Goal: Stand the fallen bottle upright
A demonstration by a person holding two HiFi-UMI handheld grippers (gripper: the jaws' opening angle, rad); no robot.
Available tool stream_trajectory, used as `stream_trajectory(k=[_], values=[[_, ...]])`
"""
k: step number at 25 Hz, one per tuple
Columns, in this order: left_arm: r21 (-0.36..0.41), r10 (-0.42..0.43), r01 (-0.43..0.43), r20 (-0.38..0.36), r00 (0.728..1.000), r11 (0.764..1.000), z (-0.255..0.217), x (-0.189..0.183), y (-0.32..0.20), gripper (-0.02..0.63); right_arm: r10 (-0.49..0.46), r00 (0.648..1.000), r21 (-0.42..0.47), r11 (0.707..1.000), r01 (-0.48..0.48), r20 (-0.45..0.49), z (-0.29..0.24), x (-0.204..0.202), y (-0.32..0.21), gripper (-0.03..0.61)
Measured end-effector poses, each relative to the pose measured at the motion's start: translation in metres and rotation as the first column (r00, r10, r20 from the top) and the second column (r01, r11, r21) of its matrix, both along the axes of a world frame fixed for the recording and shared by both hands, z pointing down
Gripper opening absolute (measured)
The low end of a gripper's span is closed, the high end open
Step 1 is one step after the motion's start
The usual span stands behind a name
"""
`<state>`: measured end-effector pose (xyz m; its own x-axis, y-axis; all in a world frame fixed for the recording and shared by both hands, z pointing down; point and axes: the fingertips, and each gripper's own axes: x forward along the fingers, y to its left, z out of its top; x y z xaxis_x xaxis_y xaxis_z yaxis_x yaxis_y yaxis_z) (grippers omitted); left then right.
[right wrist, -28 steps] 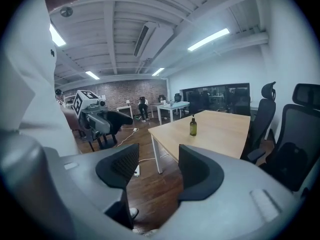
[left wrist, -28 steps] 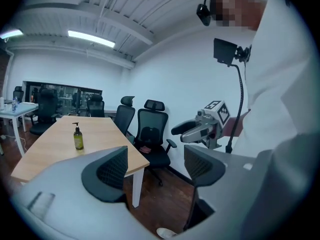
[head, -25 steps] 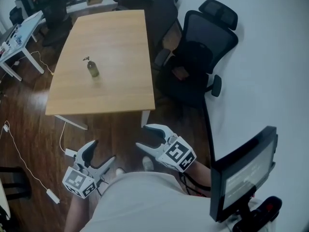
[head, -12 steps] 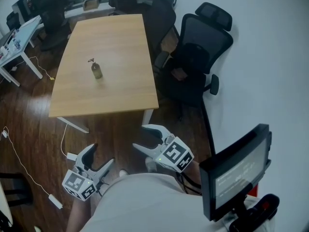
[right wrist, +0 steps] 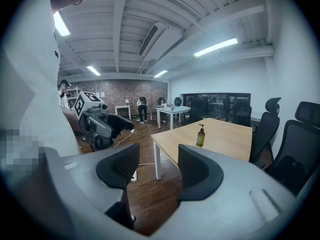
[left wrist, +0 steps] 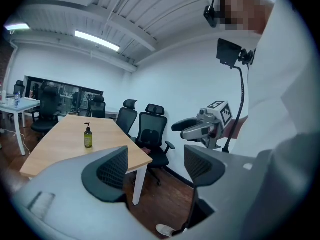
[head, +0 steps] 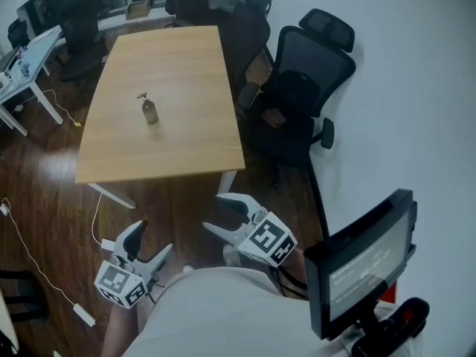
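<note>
Standing upright on the table (head: 186, 58), the bottle (head: 149, 111) carries its pump head uppermost in all three views, base flat on the wood, with nothing touching it. It sits toward the table's left half, well in from every edge. I hold my left gripper (head: 151, 242) low and close to my body over the floor (head: 44, 192), its jaws wide apart, with only floorboards and a table leg showing in the gap. My right gripper (head: 217, 213) hangs likewise just beside me, jaws spread and bare, the bottle seen far beyond and above them rather than between them. Both tools are well apart from the table, and a chair (head: 305, 88) stands at its right side, clear of the bottle. As I judge it, the goal is met as things lie: the bottle is on its base and steady, no lean visible. Nothing of the task seems left to do; at most I would confirm that it does not rock, which these views cannot show.
</note>
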<state>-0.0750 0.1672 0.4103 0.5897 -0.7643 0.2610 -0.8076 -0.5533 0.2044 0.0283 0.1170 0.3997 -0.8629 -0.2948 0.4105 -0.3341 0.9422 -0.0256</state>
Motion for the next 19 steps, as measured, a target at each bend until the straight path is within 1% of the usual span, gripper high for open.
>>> stream_trajectory(k=[12,19], values=[[0.007,-0.002,0.002,-0.010,1.000,1.000,0.005,-0.006,-0.007,0.348,0.006,1.000,0.012,1.000,-0.006,-0.021,0.002,0.000,-0.005,0.247],[0.009,-0.006,0.006,-0.001,1.000,1.000,0.005,-0.012,-0.008,0.348,0.001,1.000,0.019,1.000,-0.001,-0.023,0.000,-0.005,-0.006,0.245]])
